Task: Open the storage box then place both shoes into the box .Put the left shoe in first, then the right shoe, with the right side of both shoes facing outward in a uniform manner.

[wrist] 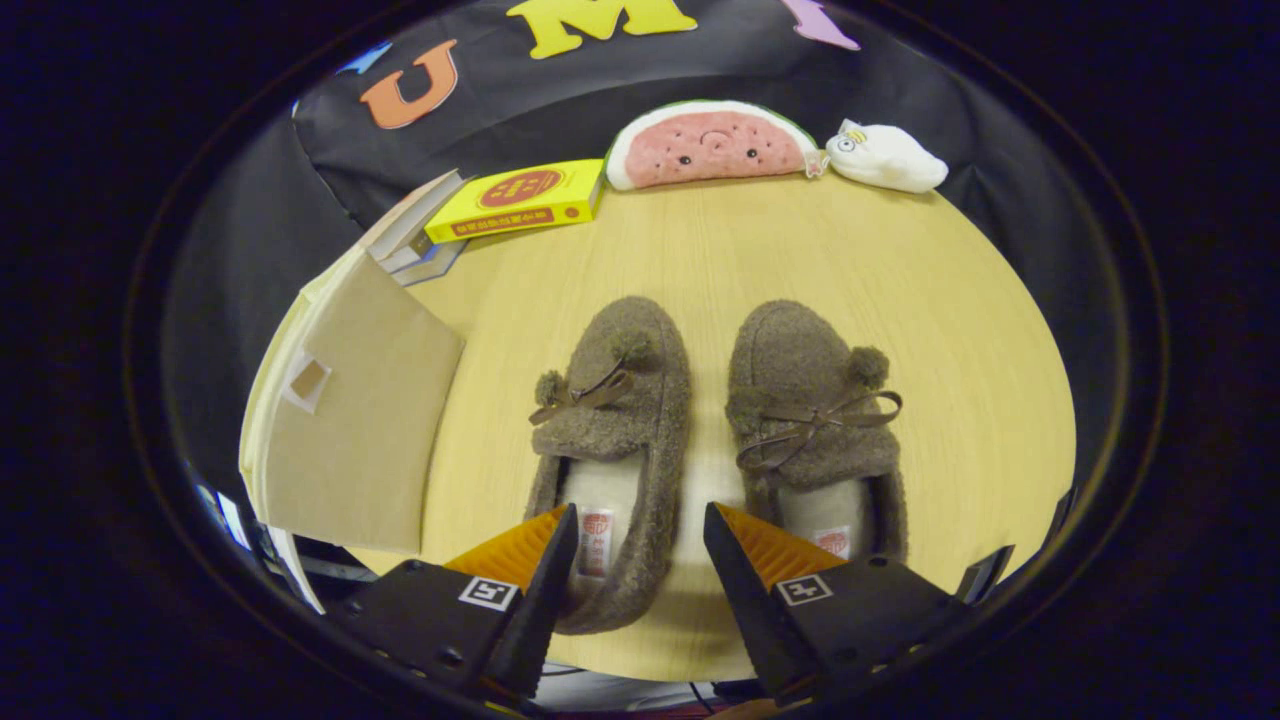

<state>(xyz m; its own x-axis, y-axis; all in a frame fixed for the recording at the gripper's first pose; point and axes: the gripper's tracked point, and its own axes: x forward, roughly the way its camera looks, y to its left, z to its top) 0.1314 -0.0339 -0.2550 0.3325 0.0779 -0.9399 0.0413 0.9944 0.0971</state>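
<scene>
Pale wood table (800,260) is lying under everything, with black cloth hanging behind it. Two fuzzy brown shoes are sitting side by side on it, toes pointing away from the gripper (640,550). Its fingers are standing wide apart and gripping nothing. The left shoe (612,440) is lying with its heel end between the fingers, its heel edge close to the left finger, though contact cannot be judged. The right shoe (812,420) is sitting just ahead of the right finger, which is covering part of its heel opening. Each shoe is showing a bow and pompoms on top and a pale lining. Ahead and to the left, a closed cardboard box (350,430) is lying flat. Beyond it, a yellow book (520,200) is resting on other books. Far beyond the shoes, a watermelon plush (710,145) and a white plush (885,158) are sitting by the cloth.
</scene>
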